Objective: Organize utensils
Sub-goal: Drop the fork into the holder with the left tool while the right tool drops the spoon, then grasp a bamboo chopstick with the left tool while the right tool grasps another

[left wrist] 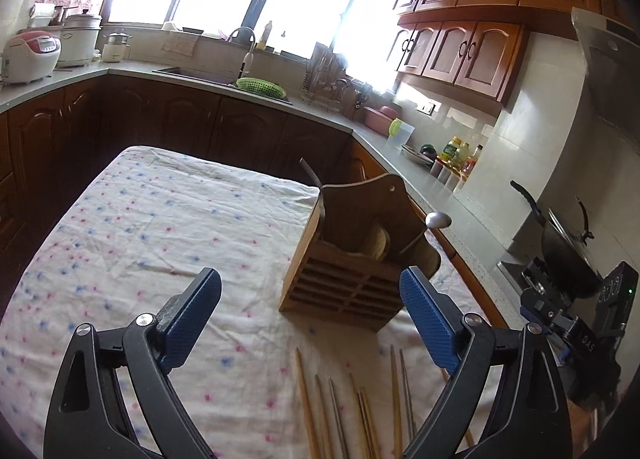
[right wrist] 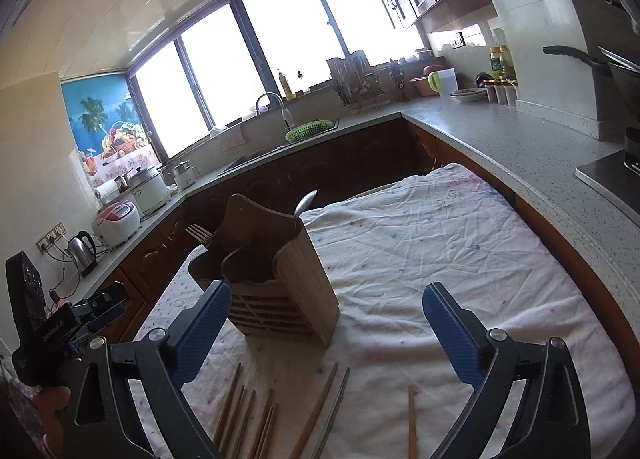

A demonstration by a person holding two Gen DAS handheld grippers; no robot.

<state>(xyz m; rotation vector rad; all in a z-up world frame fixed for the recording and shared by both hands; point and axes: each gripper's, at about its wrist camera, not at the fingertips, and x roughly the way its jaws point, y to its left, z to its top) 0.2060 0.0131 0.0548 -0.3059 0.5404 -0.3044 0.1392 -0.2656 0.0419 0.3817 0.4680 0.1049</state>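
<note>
A wooden utensil holder (left wrist: 348,255) (right wrist: 276,283) stands on the flowered cloth. A spoon (left wrist: 438,220) (right wrist: 306,201) and a fork (right wrist: 199,234) stick out of it. Several wooden and metal chopsticks (left wrist: 340,411) (right wrist: 316,411) lie loose on the cloth in front of the holder. My left gripper (left wrist: 310,291) is open, with nothing between its blue pads, and hovers above the chopsticks just short of the holder. My right gripper (right wrist: 326,307) is open too, empty, with the holder beside its left finger (right wrist: 200,331). Each view shows the other gripper at its edge.
The cloth (left wrist: 152,227) (right wrist: 420,251) covers a table beside an L-shaped kitchen counter (right wrist: 500,139). The counter carries a sink with a green basket (left wrist: 260,85), rice cookers (left wrist: 30,55), a kettle (right wrist: 82,251), bottles (left wrist: 456,155) and a wok (left wrist: 560,235) on the stove.
</note>
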